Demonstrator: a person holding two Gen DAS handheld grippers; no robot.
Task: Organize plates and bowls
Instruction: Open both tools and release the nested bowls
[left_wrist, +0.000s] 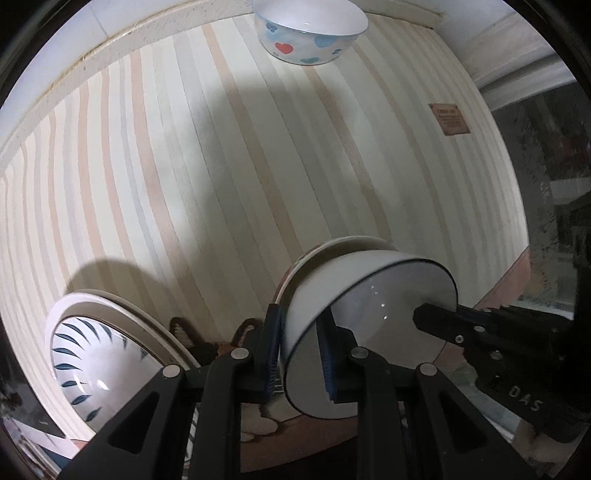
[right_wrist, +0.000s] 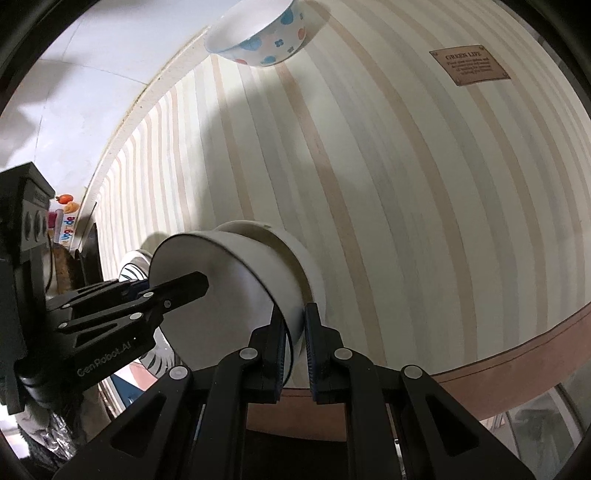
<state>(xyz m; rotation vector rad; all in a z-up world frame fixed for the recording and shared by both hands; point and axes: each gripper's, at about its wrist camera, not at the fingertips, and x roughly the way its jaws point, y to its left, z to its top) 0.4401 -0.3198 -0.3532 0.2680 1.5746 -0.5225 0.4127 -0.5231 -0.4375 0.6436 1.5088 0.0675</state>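
We have the white bowl caught between both tools, lifted above the striped desk near its near edge. Our left gripper is closed on the bowl's wall, one blue pad outside and one inside the rim. Our right gripper pinches the wall on the opposite side in the same way, narrowly closed over the rim. In each view the other tool's finger reaches across the bowl's open mouth.

The bowl has a thin dark line around its rim and sits tilted, mouth turned sideways. Behind its base we see at least one more white dish pressed against it, perhaps a plate or a second bowl; we cannot tell which, nor whether it is being carried along.

A leaf-patterned plate lies on the near left of the desk. A heart-patterned bowl stands upright at the far edge, well apart from us. A small brown label is on the cloth at the far right.

We judge the bowl to be glazed ceramic: stiff, fairly heavy, smooth enough to slip, and breakable if dropped. The rim wall is the sensible place to hold, pads square on both faces. With grips on opposite sides, uneven motion could twist it loose.
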